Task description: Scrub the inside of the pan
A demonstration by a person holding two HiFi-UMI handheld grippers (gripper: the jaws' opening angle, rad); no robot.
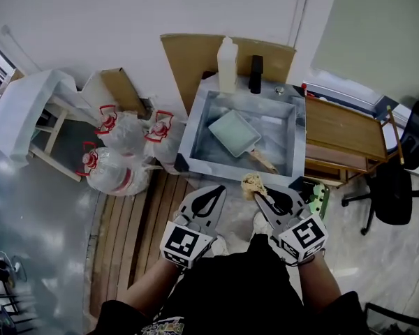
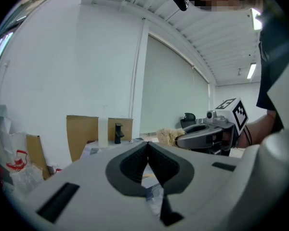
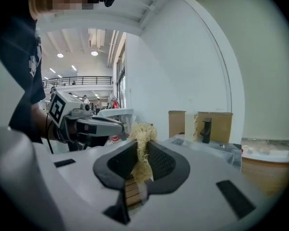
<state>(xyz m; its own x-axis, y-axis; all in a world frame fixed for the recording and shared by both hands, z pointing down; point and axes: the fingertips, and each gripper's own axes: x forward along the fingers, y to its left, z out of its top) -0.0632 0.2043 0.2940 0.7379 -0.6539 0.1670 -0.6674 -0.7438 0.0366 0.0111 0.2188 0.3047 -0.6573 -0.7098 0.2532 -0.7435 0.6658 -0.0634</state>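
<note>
A pale green square pan (image 1: 232,131) with a wooden handle (image 1: 262,160) lies tilted inside the steel sink (image 1: 197,139). Both grippers hover side by side in front of the sink, short of its near rim and apart from the pan. My left gripper (image 1: 218,189) (image 2: 148,144) is shut with nothing between its jaws. My right gripper (image 1: 259,196) (image 3: 140,142) is shut on a tan fibrous scrubber (image 1: 252,183) (image 3: 142,138), which sticks out past the fingertips. The scrubber (image 2: 167,136) also shows in the left gripper view, at the tip of the right gripper.
A white bottle (image 1: 227,63) and a black tap (image 1: 255,73) stand at the sink's back edge, with cardboard (image 1: 188,61) behind. Tied plastic bags (image 1: 122,149) lie left of the sink. A wooden table (image 1: 342,128) and a black chair (image 1: 398,187) stand to the right.
</note>
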